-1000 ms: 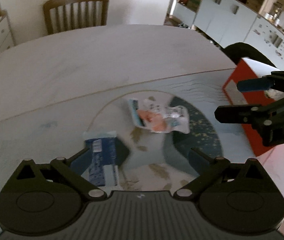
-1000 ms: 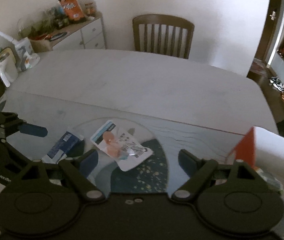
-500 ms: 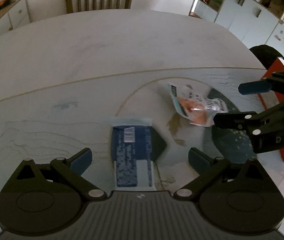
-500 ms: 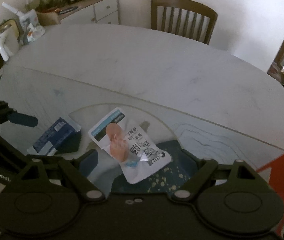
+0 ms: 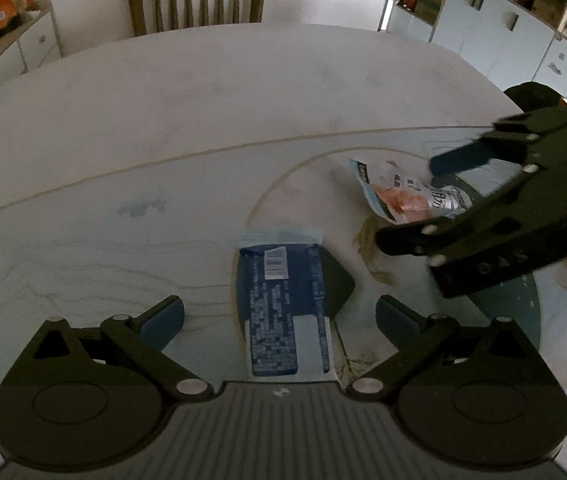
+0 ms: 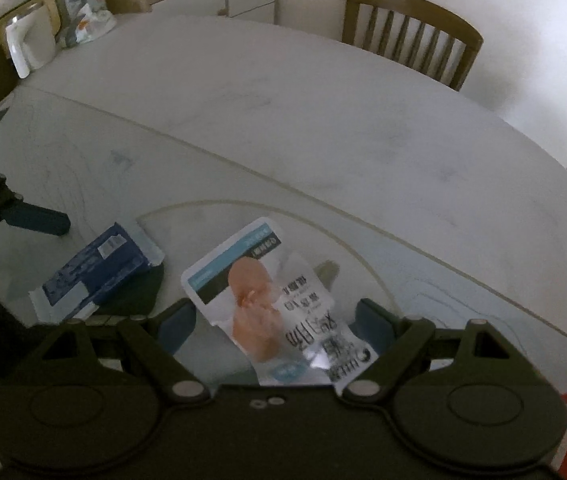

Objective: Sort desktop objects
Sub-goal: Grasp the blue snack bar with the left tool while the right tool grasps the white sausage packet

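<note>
Both grippers are spread wide: left gripper (image 5: 279,312) straddles the dark-blue flat foil packet (image 5: 283,300) lengthwise, right gripper (image 6: 275,320) over the white plastic snack pouch (image 6: 271,304).

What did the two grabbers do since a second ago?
Both came down: the left gripper over the blue packet, the right gripper over the white snack pouch. Nothing was grabbed. Both stay open; the packets lie where they were.
</note>
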